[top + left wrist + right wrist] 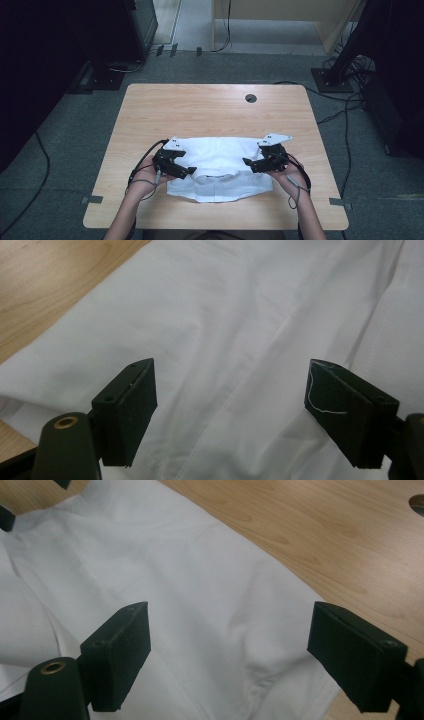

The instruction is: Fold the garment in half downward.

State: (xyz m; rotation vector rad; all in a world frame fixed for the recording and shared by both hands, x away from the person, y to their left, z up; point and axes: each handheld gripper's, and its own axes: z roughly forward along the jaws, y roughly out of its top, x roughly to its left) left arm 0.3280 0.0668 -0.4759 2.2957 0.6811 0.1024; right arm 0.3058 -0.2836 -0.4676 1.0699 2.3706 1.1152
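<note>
White folded garment (220,167) lies flat at the near middle of the wooden table (210,107), long axis running left to right. Left gripper (189,171) and right gripper (247,162) hover over its two ends, jaws spread wide, gripping nothing.

Room's pretty dim around me, dark at both top corners up high, but the table (210,107) is evenly lit from above. White cloth (210,315) looks bluish-grey, no glare, soft shadows in the folds. My near jaws go a bit soft and murky.
</note>
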